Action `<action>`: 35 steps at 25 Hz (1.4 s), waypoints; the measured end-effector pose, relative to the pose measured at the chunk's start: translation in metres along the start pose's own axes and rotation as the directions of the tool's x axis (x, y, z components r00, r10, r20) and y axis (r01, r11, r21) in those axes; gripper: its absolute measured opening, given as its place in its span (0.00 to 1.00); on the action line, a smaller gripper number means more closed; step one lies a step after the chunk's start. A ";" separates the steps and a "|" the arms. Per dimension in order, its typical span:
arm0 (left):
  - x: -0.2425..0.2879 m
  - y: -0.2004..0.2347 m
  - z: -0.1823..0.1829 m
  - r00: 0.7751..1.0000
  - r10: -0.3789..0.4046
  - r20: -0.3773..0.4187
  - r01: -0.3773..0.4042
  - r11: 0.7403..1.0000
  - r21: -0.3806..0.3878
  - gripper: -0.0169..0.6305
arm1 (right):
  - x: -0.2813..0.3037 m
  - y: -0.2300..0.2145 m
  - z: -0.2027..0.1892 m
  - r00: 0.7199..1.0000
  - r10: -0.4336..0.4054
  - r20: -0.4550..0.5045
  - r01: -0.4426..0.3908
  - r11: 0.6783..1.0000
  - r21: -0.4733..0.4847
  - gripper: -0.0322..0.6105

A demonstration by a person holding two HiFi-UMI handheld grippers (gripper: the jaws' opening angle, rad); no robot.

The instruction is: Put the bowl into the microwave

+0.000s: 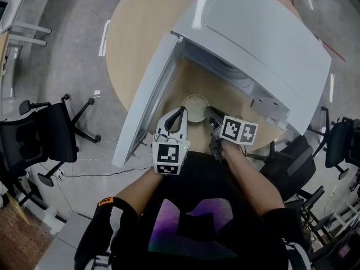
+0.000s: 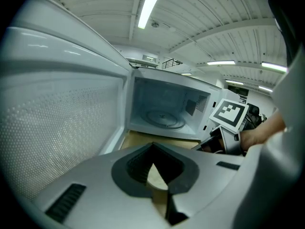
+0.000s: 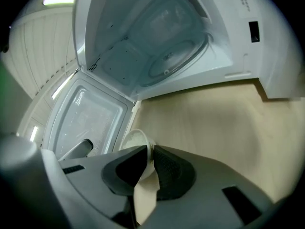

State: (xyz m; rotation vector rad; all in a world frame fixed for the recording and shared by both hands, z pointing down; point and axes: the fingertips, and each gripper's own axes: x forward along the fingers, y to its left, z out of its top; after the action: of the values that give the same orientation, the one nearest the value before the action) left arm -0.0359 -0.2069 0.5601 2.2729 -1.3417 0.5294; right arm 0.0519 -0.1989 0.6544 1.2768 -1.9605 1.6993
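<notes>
A white bowl (image 1: 194,106) sits on the wooden table just in front of the white microwave (image 1: 264,44), whose door (image 1: 147,94) swings open to the left. My right gripper (image 1: 210,113) is shut on the bowl's right rim; in the right gripper view the rim of the bowl (image 3: 135,141) is pinched between the jaws of the right gripper (image 3: 147,152). The left gripper (image 1: 181,111) hovers at the bowl's left side, its tips together with nothing between them. From the left gripper (image 2: 152,148) I see the bare cavity and glass turntable (image 2: 164,119).
The round wooden table (image 1: 132,32) carries the microwave. Black office chairs stand at the left (image 1: 45,136) and right (image 1: 343,142). A cable (image 1: 95,175) runs on the floor near the table. The open door (image 2: 62,123) walls off the left side.
</notes>
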 end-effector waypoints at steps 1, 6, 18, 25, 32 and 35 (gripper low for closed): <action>-0.001 0.000 0.000 1.000 0.001 0.001 -0.001 1.000 0.001 0.10 | 0.000 0.000 0.000 1.000 0.001 0.005 -0.001 1.000 0.011 0.14; -0.003 0.000 0.001 1.000 0.003 0.005 -0.003 1.000 0.006 0.10 | -0.003 -0.001 0.000 1.000 0.006 0.023 -0.008 0.998 0.064 0.13; -0.007 -0.007 0.012 0.999 -0.012 0.038 0.011 0.999 0.031 0.10 | -0.025 0.009 0.023 0.989 0.021 0.144 -0.037 0.993 0.113 0.12; -0.007 -0.011 0.024 0.997 -0.024 0.068 0.020 0.998 0.054 0.10 | -0.040 0.024 0.038 0.975 0.053 0.218 -0.086 0.986 0.146 0.12; -0.008 -0.012 0.037 0.995 -0.018 0.100 0.013 0.998 0.054 0.10 | -0.055 0.035 0.051 0.958 0.076 0.278 -0.129 0.975 0.179 0.12; -0.007 -0.012 0.041 0.994 -0.019 0.110 0.013 0.998 0.056 0.10 | -0.059 0.038 0.054 0.951 0.080 0.300 -0.143 0.971 0.194 0.12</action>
State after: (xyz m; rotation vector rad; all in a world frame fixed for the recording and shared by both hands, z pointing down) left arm -0.0248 -0.2193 0.5203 2.3865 -1.3754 0.4463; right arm 0.0771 -0.2235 0.5732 1.5997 -2.0896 1.9140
